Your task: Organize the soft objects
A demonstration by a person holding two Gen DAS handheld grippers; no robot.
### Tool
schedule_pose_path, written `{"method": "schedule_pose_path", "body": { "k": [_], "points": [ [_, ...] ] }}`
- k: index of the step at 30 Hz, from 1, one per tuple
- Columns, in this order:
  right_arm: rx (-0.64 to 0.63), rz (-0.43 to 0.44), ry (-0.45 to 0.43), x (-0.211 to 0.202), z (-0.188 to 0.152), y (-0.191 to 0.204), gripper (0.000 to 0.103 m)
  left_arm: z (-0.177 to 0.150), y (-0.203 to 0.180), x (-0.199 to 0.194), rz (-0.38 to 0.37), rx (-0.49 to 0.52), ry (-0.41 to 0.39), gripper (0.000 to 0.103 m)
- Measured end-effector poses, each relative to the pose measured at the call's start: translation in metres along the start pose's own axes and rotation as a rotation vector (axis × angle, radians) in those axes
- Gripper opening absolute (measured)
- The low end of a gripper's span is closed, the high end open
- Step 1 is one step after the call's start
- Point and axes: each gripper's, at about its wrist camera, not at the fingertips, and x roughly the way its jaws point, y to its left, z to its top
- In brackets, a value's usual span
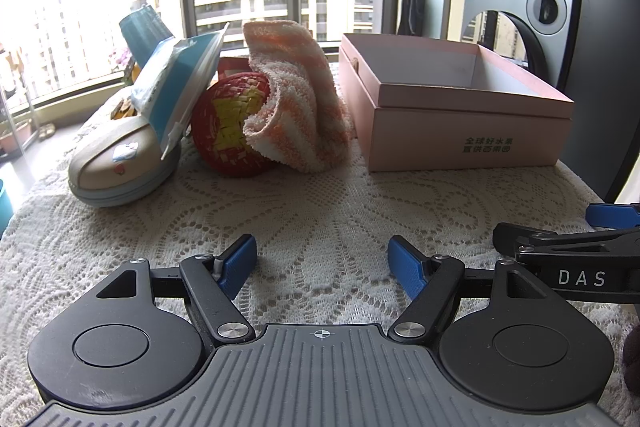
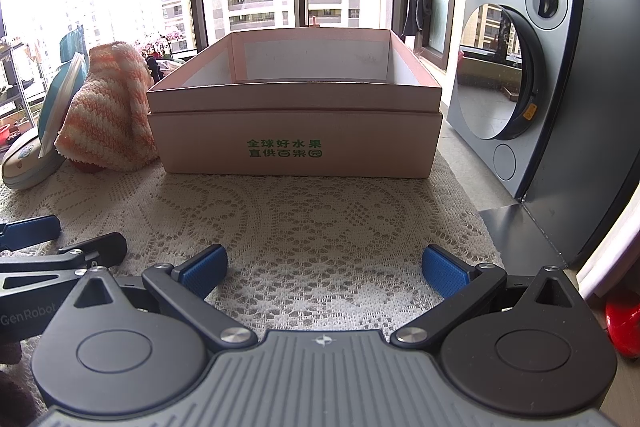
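Observation:
An orange-and-white striped knitted cloth (image 1: 298, 95) is draped over a red and yellow woven ball (image 1: 230, 125), left of an open empty pink box (image 1: 460, 131). A beige slipper (image 1: 120, 159) lies further left with a plastic-wrapped blue pack (image 1: 180, 83) leaning on it. My left gripper (image 1: 322, 263) is open and empty, low over the lace cloth, well short of the pile. My right gripper (image 2: 324, 267) is open and empty, facing the pink box (image 2: 296, 143). The striped cloth (image 2: 108, 115) also shows at the left of the right wrist view.
A white lace tablecloth (image 1: 320, 203) covers the table. A teal cup (image 1: 146, 27) stands behind the pile. A grey washing machine (image 2: 520, 67) stands right of the table. Windows lie behind. A red object (image 2: 622, 319) sits low at the right.

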Motion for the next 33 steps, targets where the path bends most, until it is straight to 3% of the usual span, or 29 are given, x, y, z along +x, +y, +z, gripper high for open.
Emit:
{"method": "schedule_pose_path", "body": {
  "k": [9,16,19,23,25,29,33],
  "points": [
    [-0.07,0.056,0.12,0.004,0.014,-0.005,0.103,0.005,0.029,-0.011,-0.086,-0.084,-0.022,0.072],
    [-0.113,0.086,0.177,0.014,0.022,-0.004,0.103,0.036,0.118,-0.031,-0.037,-0.271,-0.116,0.072],
    [-0.177,0.135,0.114,0.006,0.033,0.014,0.103,0.04,0.155,-0.031,0.043,-0.312,-0.127,0.072],
    [-0.291,0.237,-0.114,-0.019,0.073,0.066,0.103,0.034,0.187,-0.031,0.078,-0.352,-0.102,0.072],
    [-0.361,0.3,-0.16,-0.018,0.096,0.099,0.103,0.03,0.196,-0.032,0.062,-0.36,-0.098,0.072],
    [-0.446,0.429,-0.096,0.02,0.141,0.179,0.103,0.022,0.2,-0.036,0.019,-0.33,-0.087,0.072],
    [-0.524,0.367,-0.063,0.077,0.176,0.257,0.103,0.012,0.204,-0.039,-0.008,-0.312,-0.073,0.072]
  ]
}}
